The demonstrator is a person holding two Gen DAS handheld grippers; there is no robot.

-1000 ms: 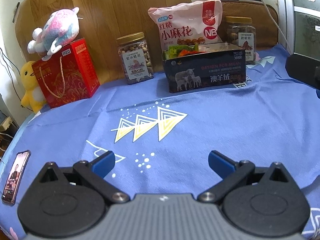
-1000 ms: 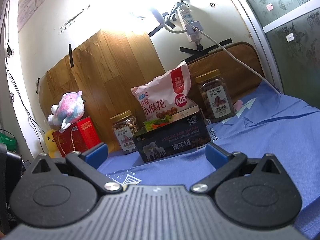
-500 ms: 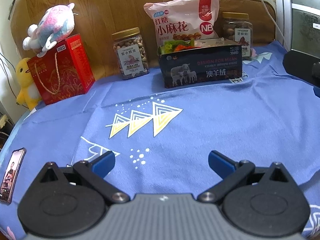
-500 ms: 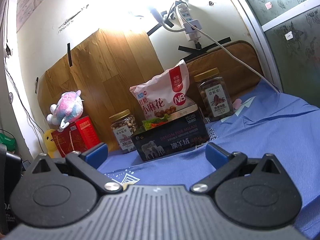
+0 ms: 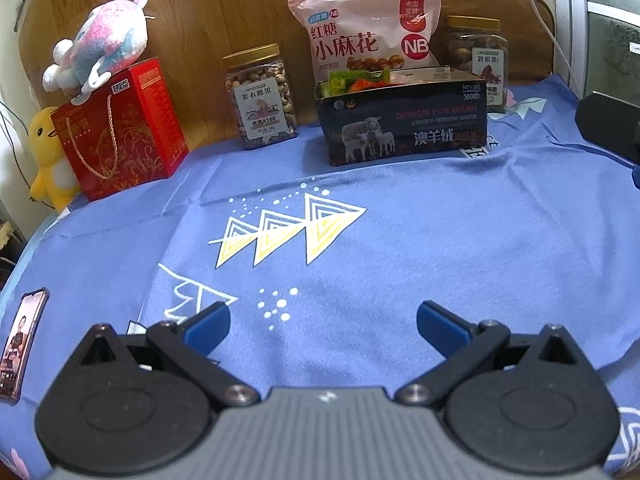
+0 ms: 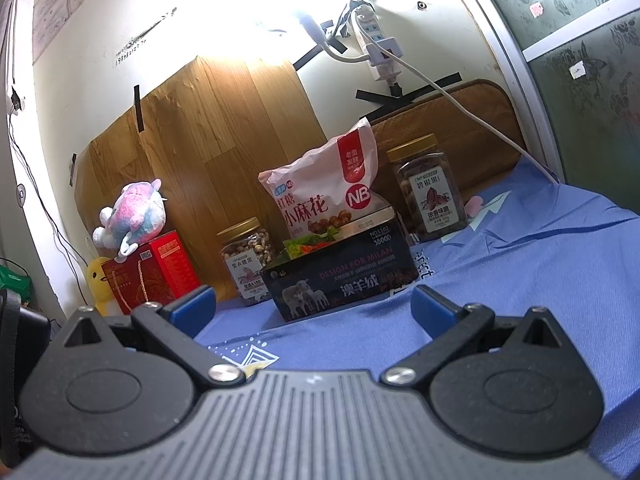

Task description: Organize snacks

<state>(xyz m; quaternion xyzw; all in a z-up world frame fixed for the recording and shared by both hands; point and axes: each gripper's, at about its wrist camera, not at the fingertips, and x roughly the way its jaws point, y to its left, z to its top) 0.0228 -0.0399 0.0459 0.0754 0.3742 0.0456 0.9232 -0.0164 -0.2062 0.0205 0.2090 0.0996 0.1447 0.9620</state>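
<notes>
A dark box point(image 5: 404, 120) with small snack packets in it stands at the back of the blue cloth, also in the right wrist view point(image 6: 340, 280). Behind it leans a pink snack bag point(image 5: 368, 32) point(image 6: 324, 196). A jar of nuts point(image 5: 262, 96) point(image 6: 246, 260) stands left of the box, and another jar point(image 5: 480, 56) point(image 6: 430, 188) to its right. My left gripper point(image 5: 323, 326) is open and empty, low over the cloth, well short of the box. My right gripper point(image 6: 314, 308) is open and empty, also short of the box.
A red gift box point(image 5: 120, 132) with a pink plush toy point(image 5: 100, 52) on top stands at the back left, with a yellow duck toy point(image 5: 48, 156) beside it. A phone point(image 5: 20, 336) lies at the left edge. The other gripper's dark body point(image 5: 612, 128) shows at the far right.
Both views have tilted slightly. In the left wrist view the box and jars sit a little higher and nearer. Both grippers stay open.
</notes>
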